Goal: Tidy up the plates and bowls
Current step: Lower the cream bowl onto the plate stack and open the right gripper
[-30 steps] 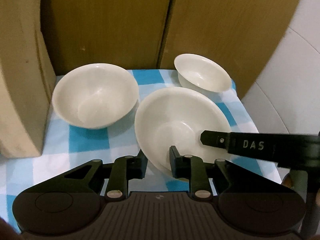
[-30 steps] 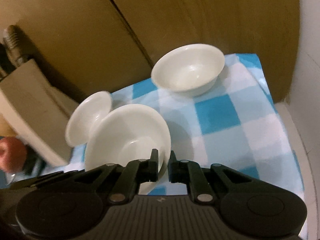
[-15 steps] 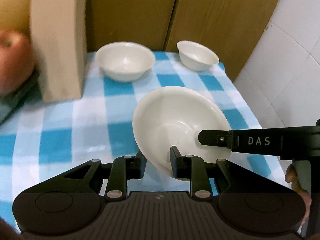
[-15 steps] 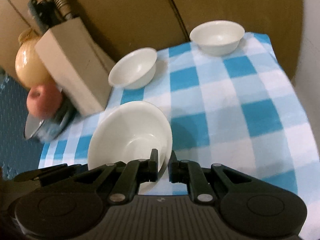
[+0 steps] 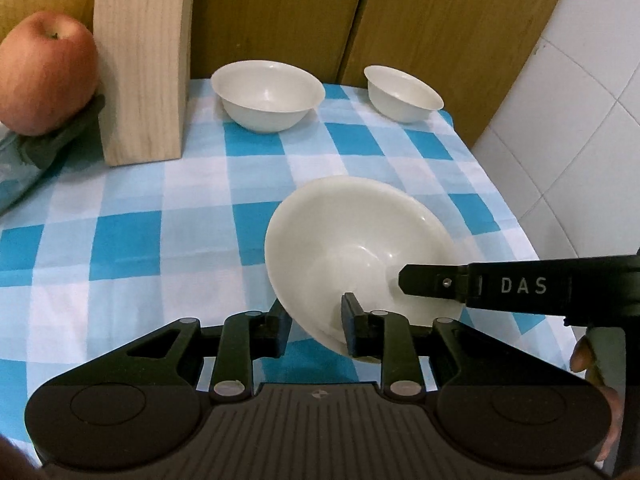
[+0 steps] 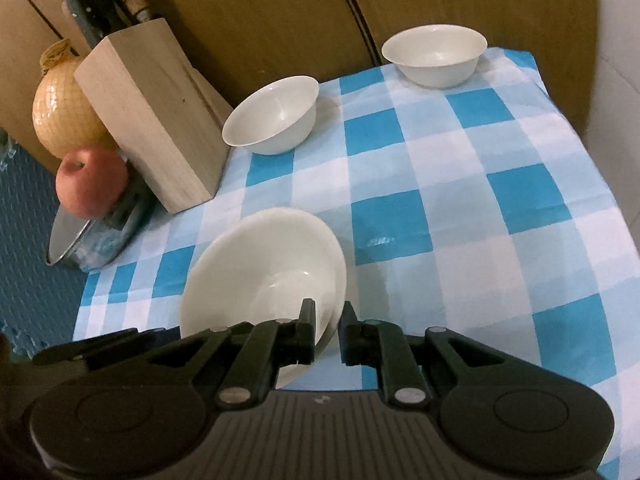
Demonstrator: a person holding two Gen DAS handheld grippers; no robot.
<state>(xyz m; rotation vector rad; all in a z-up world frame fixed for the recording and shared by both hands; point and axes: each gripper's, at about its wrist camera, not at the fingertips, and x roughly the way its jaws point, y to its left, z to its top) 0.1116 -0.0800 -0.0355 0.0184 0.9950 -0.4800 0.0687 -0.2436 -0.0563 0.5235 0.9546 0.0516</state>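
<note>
Pinching the glossy white bowl are the right hand-held gripper and the left hand-held gripper, its jaws just opening.

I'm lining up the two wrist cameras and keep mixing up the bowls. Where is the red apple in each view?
Left wrist view: the round red apple sits at the far left edge, left of the pale wooden knife block.
Right wrist view: the apple is at the left, in front of the block.
Shared landmark: the wooden knife block beside the apple.

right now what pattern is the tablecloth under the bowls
Blue and white checks on the tablecloth, clearest in the right wrist view.
</note>
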